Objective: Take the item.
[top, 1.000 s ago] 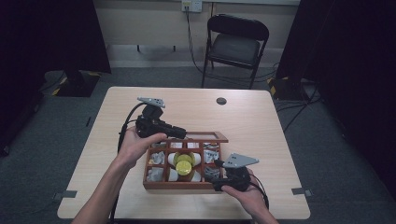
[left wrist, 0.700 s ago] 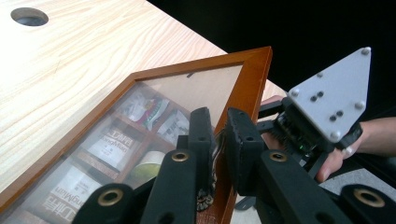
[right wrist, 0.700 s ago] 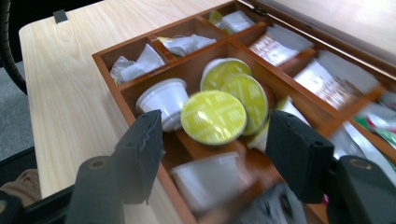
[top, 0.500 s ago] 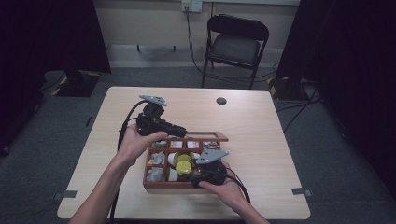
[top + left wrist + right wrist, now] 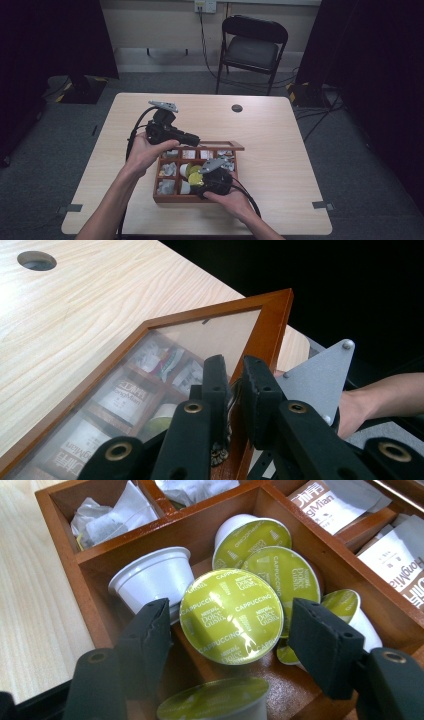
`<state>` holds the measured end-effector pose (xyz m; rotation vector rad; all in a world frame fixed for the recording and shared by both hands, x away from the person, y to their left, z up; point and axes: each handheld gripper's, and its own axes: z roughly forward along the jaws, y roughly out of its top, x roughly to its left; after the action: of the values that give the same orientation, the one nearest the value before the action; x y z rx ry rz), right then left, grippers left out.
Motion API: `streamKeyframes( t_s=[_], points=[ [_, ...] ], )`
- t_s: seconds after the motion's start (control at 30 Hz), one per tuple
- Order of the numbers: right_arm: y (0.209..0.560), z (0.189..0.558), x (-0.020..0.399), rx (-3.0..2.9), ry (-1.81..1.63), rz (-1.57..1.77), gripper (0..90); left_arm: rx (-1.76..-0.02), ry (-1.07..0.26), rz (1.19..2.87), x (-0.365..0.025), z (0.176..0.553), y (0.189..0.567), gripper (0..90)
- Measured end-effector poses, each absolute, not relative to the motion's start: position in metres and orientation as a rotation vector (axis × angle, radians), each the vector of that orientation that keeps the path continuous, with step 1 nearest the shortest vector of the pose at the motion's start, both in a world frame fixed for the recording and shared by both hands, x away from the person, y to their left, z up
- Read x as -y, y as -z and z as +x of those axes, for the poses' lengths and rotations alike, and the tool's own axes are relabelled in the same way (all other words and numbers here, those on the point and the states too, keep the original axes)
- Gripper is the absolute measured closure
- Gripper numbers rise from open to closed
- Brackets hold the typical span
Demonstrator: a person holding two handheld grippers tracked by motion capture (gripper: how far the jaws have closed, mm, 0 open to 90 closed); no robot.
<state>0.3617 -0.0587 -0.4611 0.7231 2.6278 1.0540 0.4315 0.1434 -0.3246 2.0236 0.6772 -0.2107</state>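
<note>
A wooden compartment box [image 5: 195,199] stands near the table's front edge. My left gripper [image 5: 196,139] is shut on the frame of its glass lid [image 5: 220,146], holding it raised. In the left gripper view the jaws [image 5: 235,367] pinch the lid's wooden edge [image 5: 272,325]. My right gripper [image 5: 196,181] reaches into the box from the right. Its jaws [image 5: 230,615] hold a green-topped coffee capsule [image 5: 225,627] by the rim over a compartment of similar capsules [image 5: 252,537]. They have just eased open slightly, the capsule still between them.
Other compartments hold tea sachets [image 5: 320,500] and crumpled packets [image 5: 107,517]. A white capsule [image 5: 155,575] lies on its side beside the held one. A round cable hole [image 5: 237,108] sits at the table's far side, and a folding chair [image 5: 252,45] stands beyond it.
My right gripper has moved left from the box's right end to over the capsule compartment. The left gripper and the lid have stayed put.
</note>
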Motion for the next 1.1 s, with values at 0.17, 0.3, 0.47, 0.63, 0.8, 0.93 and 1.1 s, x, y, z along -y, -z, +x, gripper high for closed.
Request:
streamKeyframes(
  t_s=[0.17, 0.3, 0.47, 0.63, 0.8, 0.93, 1.1],
  points=[
    [0.4622, 0.3645, 0.0553, -2.631, -1.027, 0.720, 32.5, -0.668, 0.207, 2.022, -0.1442, 0.4323, 0.3246, 81.4],
    [0.4639, 0.3656, 0.0522, -2.649, -1.003, 0.699, 32.9, -0.669, 0.207, 2.019, -0.1438, 0.4322, 0.3250, 81.4],
    [0.4662, 0.3647, 0.0495, -2.654, -0.952, 0.694, 36.8, -0.669, 0.207, 2.018, -0.1438, 0.4320, 0.3249, 81.4],
    [0.4662, 0.3639, 0.0496, -2.650, -0.956, 0.698, 37.2, -0.666, 0.206, 2.021, -0.1437, 0.4317, 0.3252, 81.4],
    [0.4650, 0.3623, 0.0504, -2.632, -0.977, 0.704, 42.1, -0.660, 0.216, 2.025, -0.1443, 0.4323, 0.3258, 81.4],
    [0.4648, 0.3631, 0.0522, -2.646, -0.983, 0.703, 45.1, -0.664, 0.217, 2.020, -0.1441, 0.4323, 0.3259, 81.4],
    [0.4640, 0.3647, 0.0534, -2.624, -1.015, 0.753, 35.3, -0.664, 0.214, 2.022, -0.1437, 0.4319, 0.3259, 81.3]
  ],
)
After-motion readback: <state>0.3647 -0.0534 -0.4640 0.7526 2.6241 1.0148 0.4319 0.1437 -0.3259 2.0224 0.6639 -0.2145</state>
